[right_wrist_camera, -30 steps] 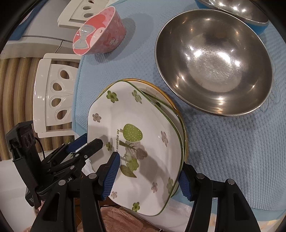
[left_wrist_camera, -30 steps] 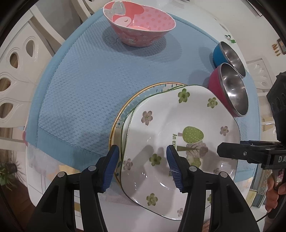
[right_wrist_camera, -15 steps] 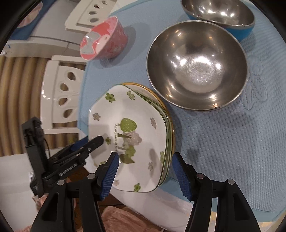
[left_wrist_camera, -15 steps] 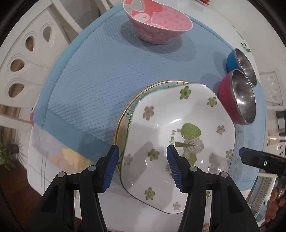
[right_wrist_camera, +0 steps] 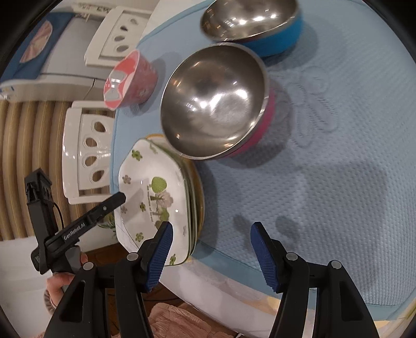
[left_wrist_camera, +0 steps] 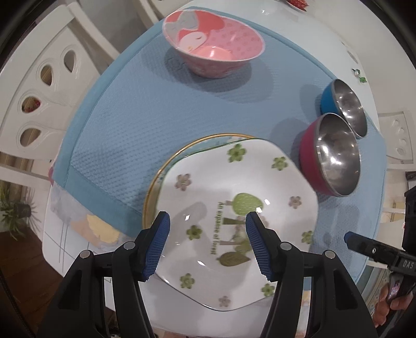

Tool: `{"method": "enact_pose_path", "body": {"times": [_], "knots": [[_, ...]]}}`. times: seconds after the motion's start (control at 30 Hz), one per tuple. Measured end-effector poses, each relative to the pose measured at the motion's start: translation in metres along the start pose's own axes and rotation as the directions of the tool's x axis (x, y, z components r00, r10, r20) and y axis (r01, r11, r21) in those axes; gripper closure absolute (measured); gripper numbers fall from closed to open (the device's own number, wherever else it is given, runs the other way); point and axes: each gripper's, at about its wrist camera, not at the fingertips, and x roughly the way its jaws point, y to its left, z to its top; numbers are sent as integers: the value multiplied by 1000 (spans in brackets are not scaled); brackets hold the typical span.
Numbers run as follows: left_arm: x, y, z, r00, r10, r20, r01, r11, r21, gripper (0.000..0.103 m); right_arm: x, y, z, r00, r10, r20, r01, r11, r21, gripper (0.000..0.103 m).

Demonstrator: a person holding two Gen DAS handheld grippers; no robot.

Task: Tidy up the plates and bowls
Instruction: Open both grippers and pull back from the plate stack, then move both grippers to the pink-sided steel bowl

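Both of your grippers have drawn back from the plate stack [left_wrist_camera: 234, 208] over the last second, and neither holds anything. Your left gripper [left_wrist_camera: 208, 244] hangs straight above the near part of the top flowered plate [left_wrist_camera: 241, 182], its jaws opening, blue pads clear of the plate below them. Your right gripper [right_wrist_camera: 210, 249] stands about half open over bare mat to the right of the stack, with nothing between its pads. I read that as the plates being done: the flowered plate sits on at least two others, including a gold-rimmed one, at the mat's near edge, overhanging it a little.

Bowls look like the remaining work. The red steel bowl [right_wrist_camera: 215, 104] sits just right of the stack, the blue steel bowl [right_wrist_camera: 249, 20] just beyond it, and the pink cartoon bowl [left_wrist_camera: 213, 46] well apart at the far side.

Everything rests on a blue waffle mat [left_wrist_camera: 124, 124] over a white table [left_wrist_camera: 59, 234]. White chairs [left_wrist_camera: 33, 104] with teardrop cut-outs stand around it, and your hand [right_wrist_camera: 59, 283] shows on the left tool's grip.
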Motion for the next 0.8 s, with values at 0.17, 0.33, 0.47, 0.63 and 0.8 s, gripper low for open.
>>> {"method": "enact_pose_path", "body": {"times": [0.17,0.33,0.47,0.63,0.8], "knots": [[-3,-27,12,1000,-11,-3,11,999,48,44,-16,-9,9,999,23,38,-24,1000,16,43],[1,-60,33,1000,-15,-5,15,995,102,44,-27,-11,25,997,25,67,-27,999,28,43],[2,-84,52,1000,-27,-5,28,991,132,44,-37,-10,42,995,17,95,-19,1000,23,43],[7,-113,67,999,-34,-1,34,983,181,44,-40,-10,62,995,6,102,-8,1000,23,43],[28,-133,78,999,-28,-35,35,977,211,44,-31,-16,79,996,-2,85,-1,999,37,42]]}}
